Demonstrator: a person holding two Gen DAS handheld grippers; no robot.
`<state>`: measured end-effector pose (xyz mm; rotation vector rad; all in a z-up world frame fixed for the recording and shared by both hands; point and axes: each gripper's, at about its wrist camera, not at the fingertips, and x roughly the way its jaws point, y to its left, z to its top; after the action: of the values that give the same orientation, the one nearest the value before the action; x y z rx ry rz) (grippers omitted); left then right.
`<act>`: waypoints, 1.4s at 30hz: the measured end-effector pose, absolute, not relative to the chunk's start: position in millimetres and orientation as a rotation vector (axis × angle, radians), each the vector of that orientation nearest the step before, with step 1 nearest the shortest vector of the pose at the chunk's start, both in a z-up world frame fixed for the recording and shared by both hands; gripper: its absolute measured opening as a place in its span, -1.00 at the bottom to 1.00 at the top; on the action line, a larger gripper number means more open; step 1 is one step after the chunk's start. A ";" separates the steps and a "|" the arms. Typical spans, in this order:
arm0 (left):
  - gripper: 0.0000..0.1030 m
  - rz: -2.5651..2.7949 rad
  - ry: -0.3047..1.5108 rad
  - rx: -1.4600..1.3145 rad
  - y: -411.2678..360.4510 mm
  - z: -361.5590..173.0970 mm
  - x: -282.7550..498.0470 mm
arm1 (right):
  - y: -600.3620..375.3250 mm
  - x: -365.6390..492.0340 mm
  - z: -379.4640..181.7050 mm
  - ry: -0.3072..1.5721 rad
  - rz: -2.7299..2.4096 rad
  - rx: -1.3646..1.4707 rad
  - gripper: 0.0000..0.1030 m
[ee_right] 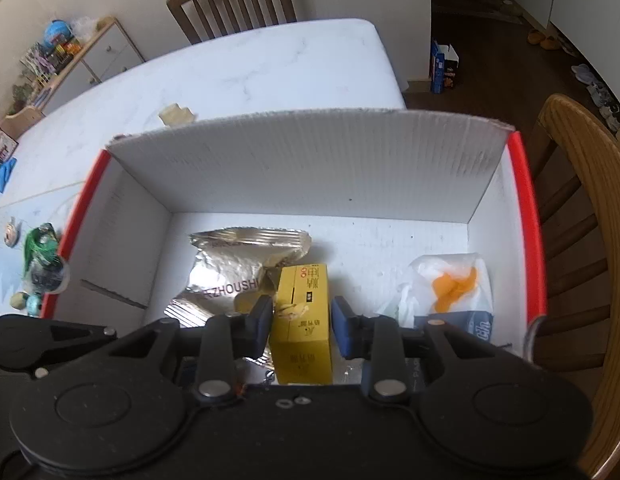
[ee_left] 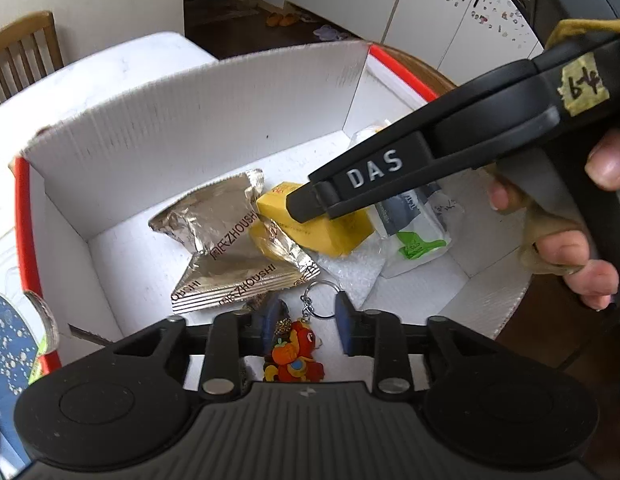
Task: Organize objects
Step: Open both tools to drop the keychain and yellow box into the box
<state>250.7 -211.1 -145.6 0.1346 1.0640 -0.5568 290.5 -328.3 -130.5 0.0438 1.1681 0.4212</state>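
While both grippers hang over the box, findings are as follows.

Box: white corrugated box [ee_right: 310, 168] with red rims, standing on a white table [ee_right: 250, 68]; far flap upright.
Left gripper: left gripper [ee_left: 306, 326] above the near edge of the box floor, jaws apart with a moderate gap, gripping nothing.
Keychain: red cartoon keychain [ee_left: 296, 356] with a metal ring lies on the box floor below the gap, touching neither finger so far as can be seen.
Right gripper: right gripper [ee_right: 302, 326] lowered into the box, jaws open on either side of the yellow carton [ee_right: 302, 340]; contact with either pad cannot be told.
Yellow carton: on the box floor, mid-box, just beside the silver foil packets [ee_right: 230, 272].
Other contents: a white bag with orange pieces [ee_right: 453, 284] at the right side of the box.
Surroundings: a wooden chair [ee_right: 577, 184] beside the box.
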 end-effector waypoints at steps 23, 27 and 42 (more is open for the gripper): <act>0.19 -0.458 0.869 -0.001 -138.4 -68.3 203.8 | -338.6 239.6 -60.4 1.002 0.463 0.038 0.15; 0.19 -0.414 0.836 -0.029 -112.9 -54.9 193.9 | -331.8 230.6 -51.3 0.981 0.471 0.028 0.25; 0.59 -0.263 0.746 -0.076 1.2 -36.1 151.4 | -278.4 188.4 -31.8 0.888 0.505 0.003 0.74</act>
<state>151.4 1.2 -36.1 -0.0756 0.7455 -0.2634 188.4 -278.4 -31.8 0.0030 0.8882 0.5045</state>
